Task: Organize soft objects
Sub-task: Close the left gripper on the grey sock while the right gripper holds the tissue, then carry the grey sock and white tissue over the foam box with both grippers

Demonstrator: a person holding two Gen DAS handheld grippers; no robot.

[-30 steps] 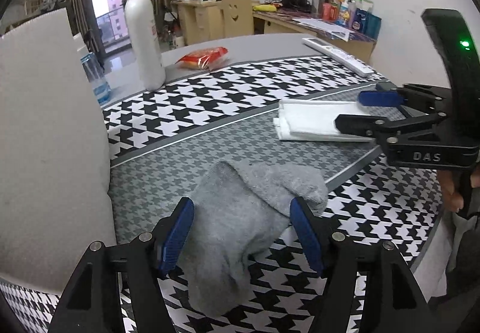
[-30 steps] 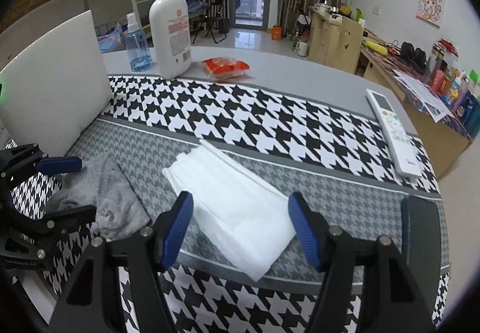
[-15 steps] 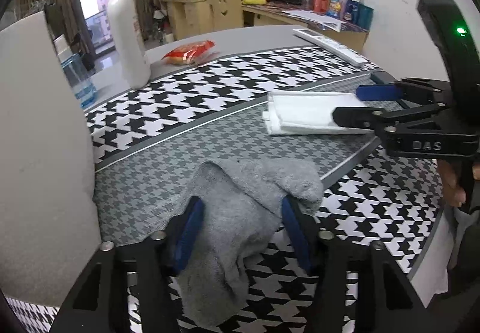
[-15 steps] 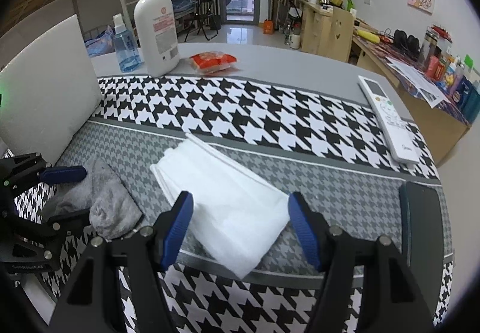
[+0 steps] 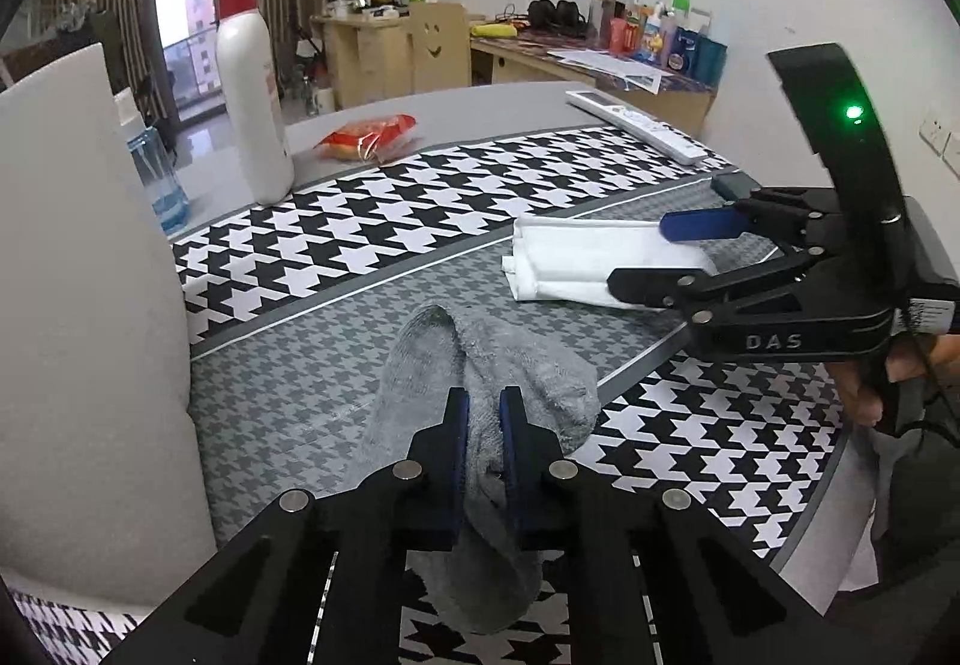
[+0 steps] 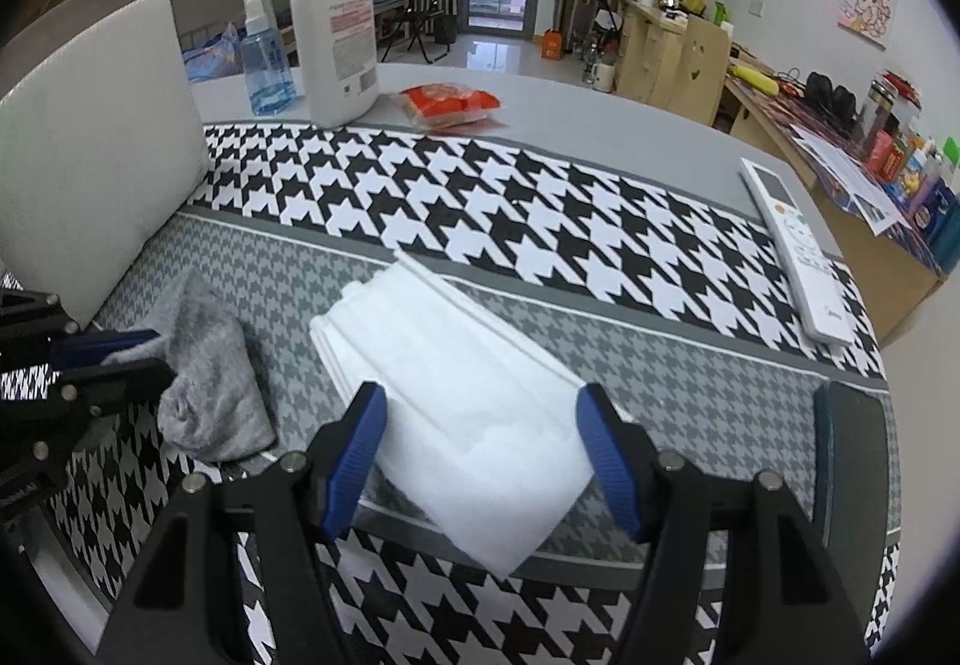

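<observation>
White letters "DAS" are printed on the side of the black right gripper (image 5: 690,257). Beyond it, print on the white pump bottle (image 6: 334,35) is too small to read.

Bunched grey sock (image 5: 480,365); folded white cloth (image 6: 468,395).

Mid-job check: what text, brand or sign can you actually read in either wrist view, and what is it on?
"DAS": on the side of the right gripper, in the left wrist view.
Pump bottle: pink label and small print, too blurred to read.
Remote: button markings and a logo, too small to read.
Red packet: no legible print.
Smiley face sign: on the wooden chair back.
</observation>
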